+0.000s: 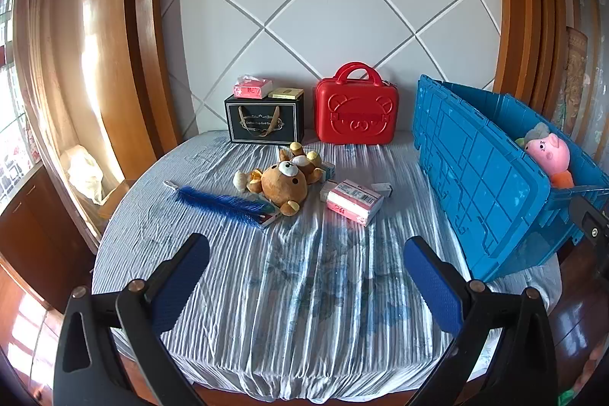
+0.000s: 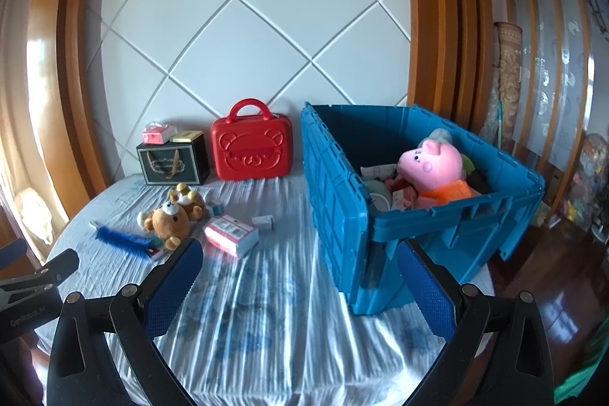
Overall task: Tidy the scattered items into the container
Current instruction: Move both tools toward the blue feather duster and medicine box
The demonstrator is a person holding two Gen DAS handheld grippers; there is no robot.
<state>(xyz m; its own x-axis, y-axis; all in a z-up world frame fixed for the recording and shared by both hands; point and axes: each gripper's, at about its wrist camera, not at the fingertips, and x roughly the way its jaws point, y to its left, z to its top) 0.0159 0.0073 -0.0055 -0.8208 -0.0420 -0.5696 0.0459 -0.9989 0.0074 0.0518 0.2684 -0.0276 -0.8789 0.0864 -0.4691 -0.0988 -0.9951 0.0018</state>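
Left wrist view: table [image 1: 304, 311] under a striped, wrinkled cloth fills the area ahead of both tongs. Blue crate [image 1: 495, 185] stands ahead and to the right of the left tongs [image 1: 306, 276]; in the right wrist view it sits directly ahead of the right tongs [image 2: 298, 286], slightly right, lid flap hanging down on its near-left side. Pink pig plush [image 2: 434, 170] lies inside the crate on top of other contents, which are partly hidden.

Red bear-face case [image 1: 356, 111] stands upright at the far edge of the table, ahead of the left tongs. Black gift box [image 1: 264, 118] stands just left of it, with a pink pack and a small gold box on top.

Scattered items, all ahead of the left tongs and ahead-left of the right tongs: brown bear plush [image 1: 285, 179] lying on its back; blue feather [image 1: 224, 204] just left of the bear, its tip resting on a small flat box; pink-and-white tissue pack [image 1: 354, 200] just right of the bear; small white box [image 1: 382, 189] near the pack, toward the crate.

Left tongs: spread wide, nothing between the blue pads, held above the near part of the table. Right tongs: likewise spread wide and holding nothing, right finger near the crate's near corner.
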